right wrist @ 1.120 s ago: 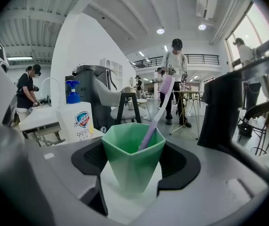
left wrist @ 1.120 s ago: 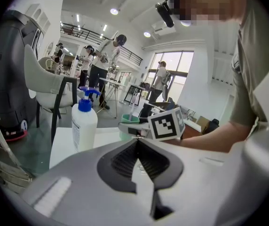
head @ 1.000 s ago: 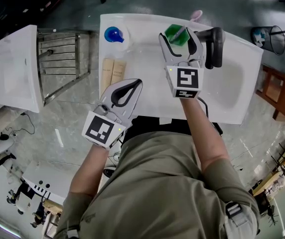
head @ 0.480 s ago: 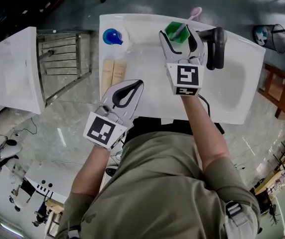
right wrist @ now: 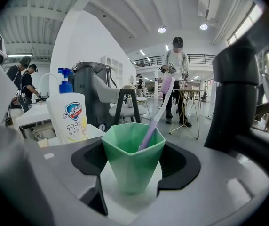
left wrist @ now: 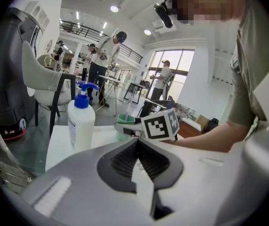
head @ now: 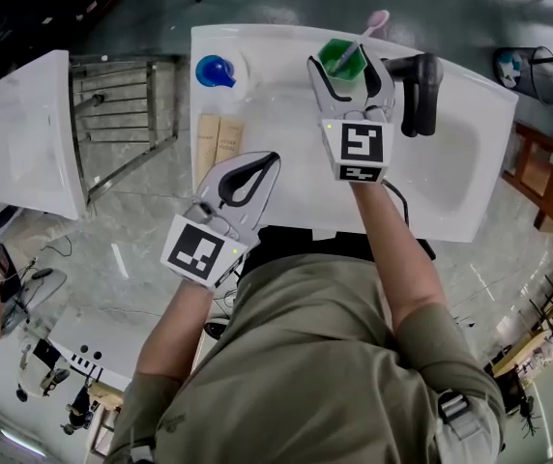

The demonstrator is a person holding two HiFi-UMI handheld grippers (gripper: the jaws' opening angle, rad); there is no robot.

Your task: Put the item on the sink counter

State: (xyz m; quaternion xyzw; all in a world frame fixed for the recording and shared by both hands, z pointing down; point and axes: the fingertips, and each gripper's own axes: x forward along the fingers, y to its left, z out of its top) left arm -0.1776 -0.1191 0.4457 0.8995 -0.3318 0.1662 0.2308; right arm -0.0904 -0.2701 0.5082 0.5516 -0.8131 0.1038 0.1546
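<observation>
Low in the frame, at the counter's near edge, the left gripper [head: 265, 162] hangs with jaws together and nothing between them, barely shifted from a second ago. Above it, the right gripper [head: 346, 66] has crept toward the top edge. Its jaws are clamped on the green cup [right wrist: 132, 159], which stands on the sink counter [head: 286, 114] with it. The toothbrush [head: 363, 35] inside now leans further to the upper right. The soap bottle [head: 217, 70] and black faucet [head: 420, 90] flank it.
</observation>
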